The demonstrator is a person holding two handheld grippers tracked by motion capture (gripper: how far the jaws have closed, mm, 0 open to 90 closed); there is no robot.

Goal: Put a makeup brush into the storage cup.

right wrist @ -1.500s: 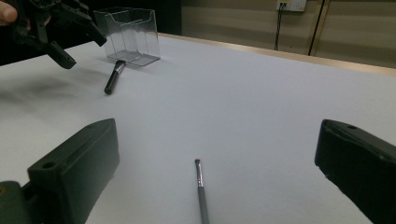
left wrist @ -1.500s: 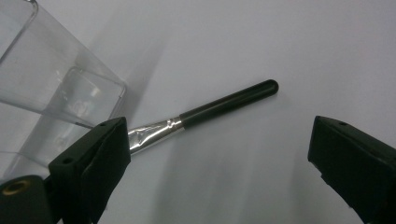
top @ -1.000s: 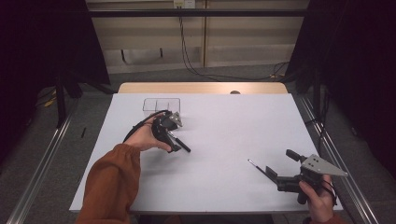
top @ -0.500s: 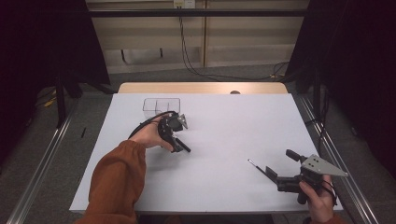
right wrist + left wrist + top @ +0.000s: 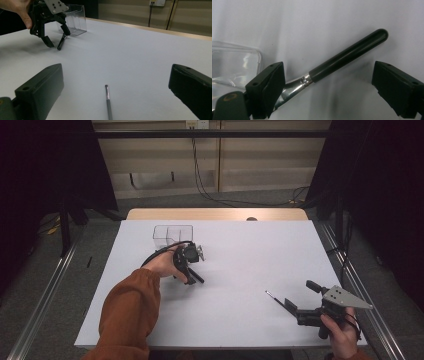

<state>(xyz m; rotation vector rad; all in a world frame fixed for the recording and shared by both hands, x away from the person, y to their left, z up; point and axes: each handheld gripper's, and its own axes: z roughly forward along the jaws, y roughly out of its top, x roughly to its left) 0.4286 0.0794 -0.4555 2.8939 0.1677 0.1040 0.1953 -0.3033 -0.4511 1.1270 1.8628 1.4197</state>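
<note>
My left tool (image 5: 192, 270) has its jaws apart around a black-handled brush (image 5: 347, 58) beside the clear box (image 5: 172, 234), while my right tool (image 5: 290, 304) hangs open over a thin brush (image 5: 108, 100).

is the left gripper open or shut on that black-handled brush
Open. In the left gripper view, the left gripper has its jaws wide on either side of the black-handled brush, with gaps visible; the jaws have just been closing slightly.

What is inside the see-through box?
The clear plastic box looks empty; only its dividers show through the walls. In the high view the left gripper covers part of its front, so that corner cannot be checked there.
</note>
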